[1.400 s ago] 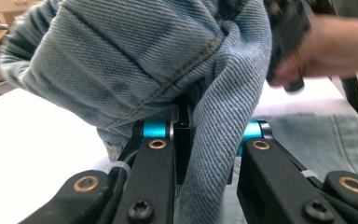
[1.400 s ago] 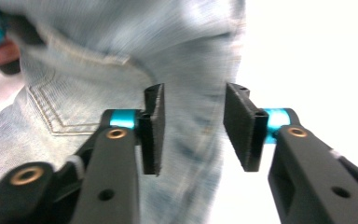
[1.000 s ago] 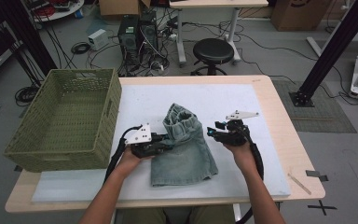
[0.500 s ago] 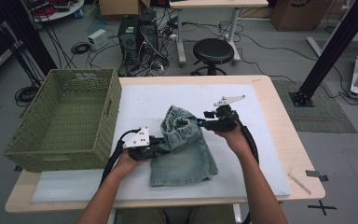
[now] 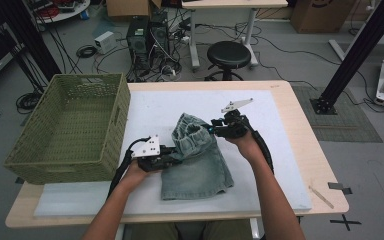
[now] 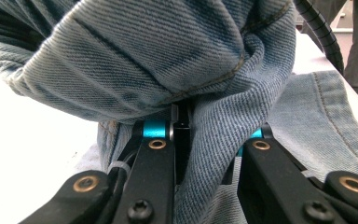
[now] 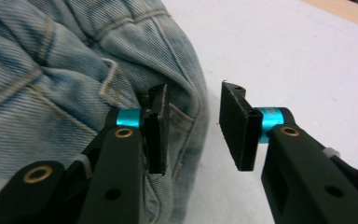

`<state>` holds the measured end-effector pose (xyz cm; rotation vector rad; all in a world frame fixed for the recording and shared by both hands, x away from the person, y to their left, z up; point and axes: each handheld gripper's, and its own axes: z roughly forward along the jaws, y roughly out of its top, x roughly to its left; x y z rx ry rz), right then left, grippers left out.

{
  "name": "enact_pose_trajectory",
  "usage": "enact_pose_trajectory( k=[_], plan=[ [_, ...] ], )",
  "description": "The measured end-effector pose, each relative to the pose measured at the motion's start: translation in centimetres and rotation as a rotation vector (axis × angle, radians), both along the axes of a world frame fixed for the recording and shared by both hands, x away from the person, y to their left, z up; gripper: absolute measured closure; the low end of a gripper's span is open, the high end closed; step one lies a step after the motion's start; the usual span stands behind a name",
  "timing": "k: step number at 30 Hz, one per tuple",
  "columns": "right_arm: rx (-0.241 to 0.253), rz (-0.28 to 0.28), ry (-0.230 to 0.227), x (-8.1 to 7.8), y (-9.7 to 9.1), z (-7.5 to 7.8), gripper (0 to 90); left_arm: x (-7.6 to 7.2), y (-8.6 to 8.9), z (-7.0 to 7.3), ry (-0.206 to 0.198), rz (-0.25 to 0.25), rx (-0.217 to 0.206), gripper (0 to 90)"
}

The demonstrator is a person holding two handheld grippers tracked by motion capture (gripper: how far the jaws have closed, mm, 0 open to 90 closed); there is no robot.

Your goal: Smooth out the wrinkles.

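Your left gripper (image 5: pixel 172 152) has its fingers (image 6: pixel 182 126) pinched almost fully together on a fold of the shorts (image 5: pixel 197 155), and it has kept that hold without moving over the last second. Denim bunches over the pads in the left gripper view, so the grip looks firm.

Your right gripper (image 5: pixel 211 129) has changed: a second ago it sat beside the right edge of the shorts, and now it has travelled up the table to the raised waistband end. Its jaws have just been closing, yet they stand part open, with one pad (image 7: pixel 157 126) against the denim edge and the other pad (image 7: pixel 237 128) out over the white mat (image 5: pixel 145 107). No cloth is between them, so nothing is gripped on that side yet. I judge that you are lining up a second hold before folding or lifting the shorts.

The shorts lie crumpled mid-mat, between your two grippers.

To the far left, the green basket (image 5: pixel 40 167) stands on the table edge with nothing in it.
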<state>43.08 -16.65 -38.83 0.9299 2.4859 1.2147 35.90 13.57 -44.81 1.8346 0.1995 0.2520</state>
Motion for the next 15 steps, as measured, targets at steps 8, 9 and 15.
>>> enact_pose_trajectory(
  k=[8,9,15],
  plan=[
    [0.031,-0.005,0.083,0.6,0.0,-0.7,66.6,0.1,0.1,0.0,0.007,0.0,-0.005,81.6],
    [0.048,0.0,0.125,0.9,0.2,-1.0,65.2,0.1,0.1,0.0,0.008,0.0,-0.004,81.6],
    [0.048,0.05,0.165,1.2,1.1,-1.6,79.1,0.2,0.0,0.1,0.013,-0.004,-0.001,81.6]
  ],
)
